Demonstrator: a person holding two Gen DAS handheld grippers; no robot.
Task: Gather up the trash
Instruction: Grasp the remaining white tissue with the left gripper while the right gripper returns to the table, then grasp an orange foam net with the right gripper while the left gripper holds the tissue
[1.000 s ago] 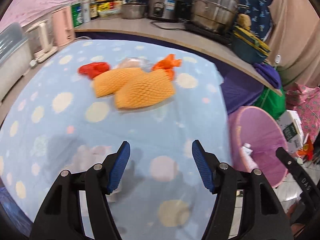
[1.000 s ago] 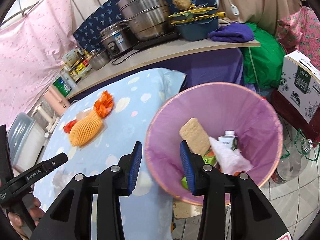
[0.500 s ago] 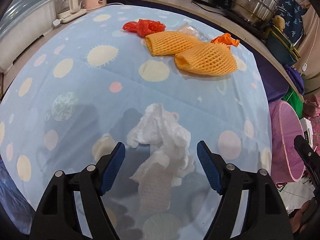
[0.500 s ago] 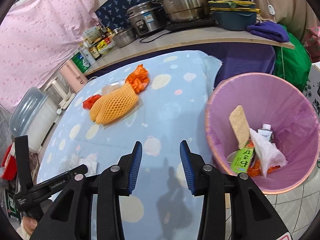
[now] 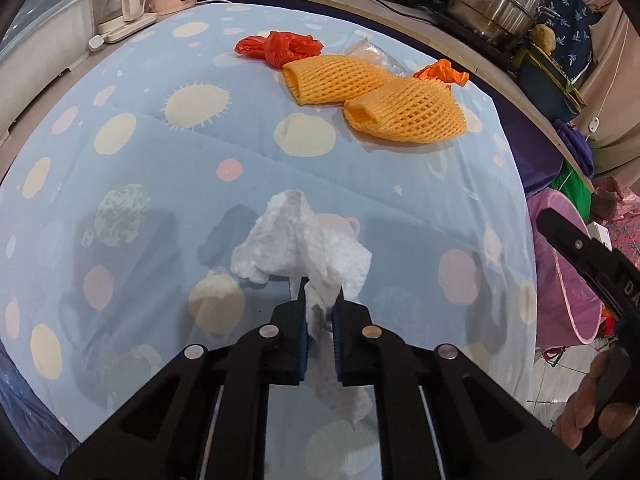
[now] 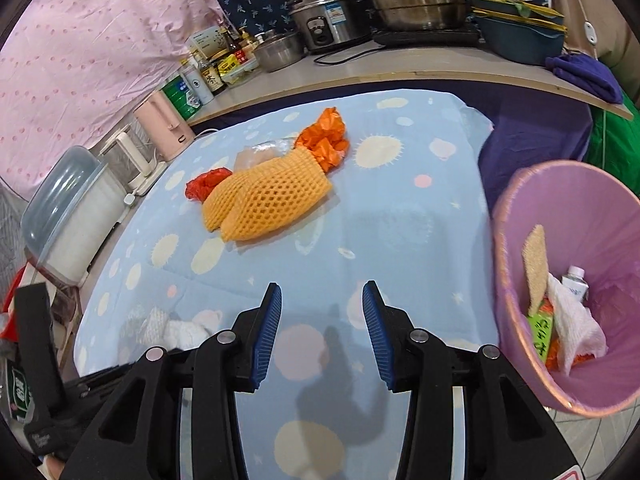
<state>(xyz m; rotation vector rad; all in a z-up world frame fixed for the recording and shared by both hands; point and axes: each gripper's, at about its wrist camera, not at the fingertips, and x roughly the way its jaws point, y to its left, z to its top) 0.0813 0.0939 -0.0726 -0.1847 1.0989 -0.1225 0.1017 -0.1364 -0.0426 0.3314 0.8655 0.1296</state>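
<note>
Left gripper: the left gripper (image 5: pixel 320 320) is closing, its blue pads pinching the near end of a crumpled white tissue (image 5: pixel 304 248); the rest of the tissue fans out ahead of the jaws toward 12 o'clock, resting on the cloth.

Right gripper: the right gripper (image 6: pixel 322 334) hovers over bare cloth with its jaws opening and nothing between its blue pads (image 6: pixel 269 332).

Table: a light blue tablecloth (image 6: pixel 400 240) printed with pale planets and dots covers it.

Foam nets: two orange foam fruit nets (image 5: pixel 404 114) lie side by side and touching, at about 1 o'clock from the left gripper, well apart from the tissue.

Red bag: a crumpled red plastic bag (image 5: pixel 280 46) sits just beyond the nets, touching the far one.

Orange bag: a crumpled orange plastic bag (image 6: pixel 326 138) lies at the nets' other end, at 12 o'clock from the right gripper.

Clear wrapper: a clear plastic wrapper (image 5: pixel 372 52) shows between the two bags, partly behind the nets.

Bin: a pink waste bin (image 6: pixel 516 216) stands off the table's edge at 3 o'clock from the right gripper; inside lie a tan sponge-like piece, a white tissue, a green packet and a small bottle.

Counter: pots, a rice cooker (image 6: pixel 328 20) and bottles line the counter beyond the table.

Person: fingers of a hand (image 5: pixel 588 412) show at 4 o'clock in the left view, holding the other gripper's handle.
</note>
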